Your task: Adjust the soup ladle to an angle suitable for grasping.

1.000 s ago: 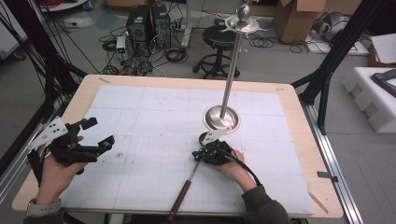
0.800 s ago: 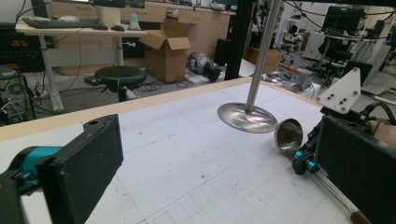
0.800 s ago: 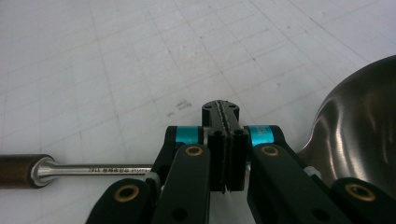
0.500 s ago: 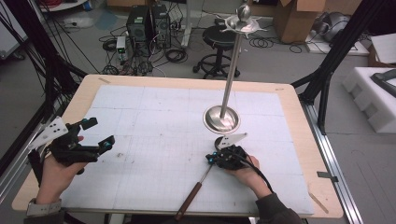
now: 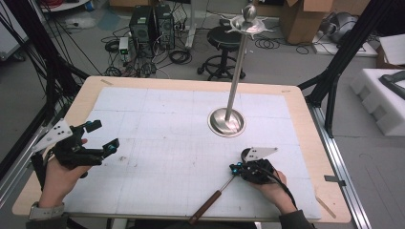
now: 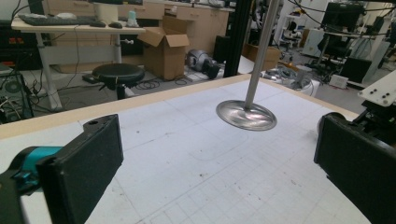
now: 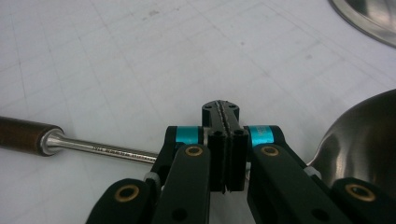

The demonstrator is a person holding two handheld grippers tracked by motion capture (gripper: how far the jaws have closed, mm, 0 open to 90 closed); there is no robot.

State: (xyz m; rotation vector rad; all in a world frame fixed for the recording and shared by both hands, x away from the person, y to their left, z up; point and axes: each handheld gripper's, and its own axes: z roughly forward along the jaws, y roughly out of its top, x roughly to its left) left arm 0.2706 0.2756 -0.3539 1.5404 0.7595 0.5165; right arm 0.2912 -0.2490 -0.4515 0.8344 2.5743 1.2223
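Your right gripper [image 5: 237,167] has its jaws pressed together, seemingly clamped on the ladle [image 5: 217,193], whose steel shaft and brown handle lie along the mat's near edge, bowl beside the jaws. Your left gripper [image 5: 102,137] hovers, jaws wide apart.

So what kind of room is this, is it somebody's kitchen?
Probably not a kitchen; it looks like a lab or workshop. A computer tower stands on the floor among loose cables, cardboard boxes sit nearby, and a desk with a keyboard stands behind the table.
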